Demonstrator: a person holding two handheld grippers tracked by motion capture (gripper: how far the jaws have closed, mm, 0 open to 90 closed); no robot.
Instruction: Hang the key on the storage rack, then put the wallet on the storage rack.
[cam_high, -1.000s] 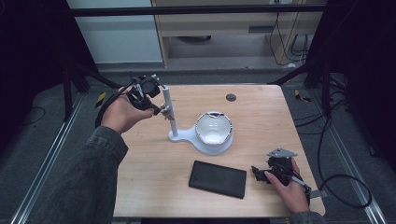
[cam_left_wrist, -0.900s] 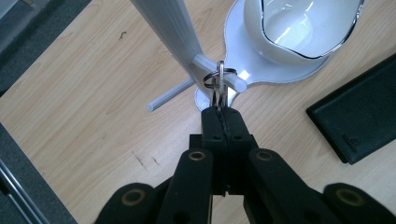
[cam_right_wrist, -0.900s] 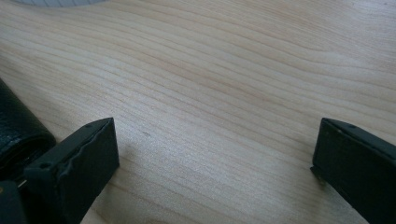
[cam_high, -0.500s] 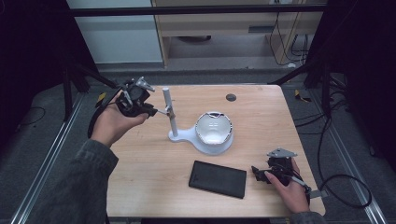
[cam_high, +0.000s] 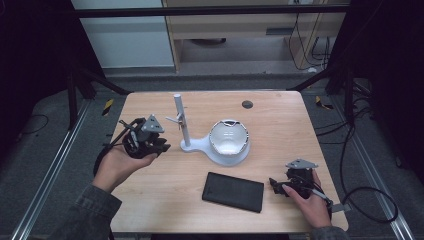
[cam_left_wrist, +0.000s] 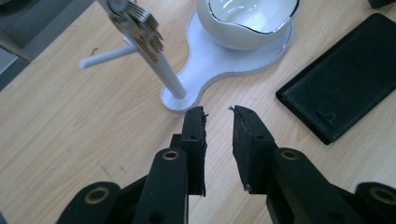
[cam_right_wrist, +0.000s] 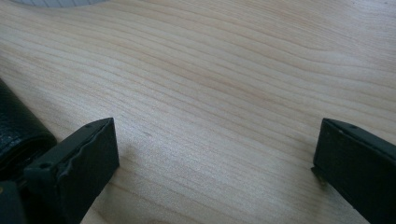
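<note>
On my wooden table (cam_high: 280, 125) stands a white stand (cam_high: 192, 145) with an upright post (cam_high: 181, 120), and a bunch of keys (cam_left_wrist: 140, 28) hangs on it. A white bowl (cam_high: 228, 137) sits on its base. Near it lies a black wallet (cam_high: 233, 191). A small dark disc (cam_high: 247, 104) lies far back.

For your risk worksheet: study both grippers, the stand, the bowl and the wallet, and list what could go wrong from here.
1. The left gripper hovers near the stand; a forward push might tip its thin post and spill the keys.
2. The bowl sits on the stand's base, so a knock could shift it too.
3. The right gripper, wide open beside the wallet, may shove it rather than grip it.
</note>
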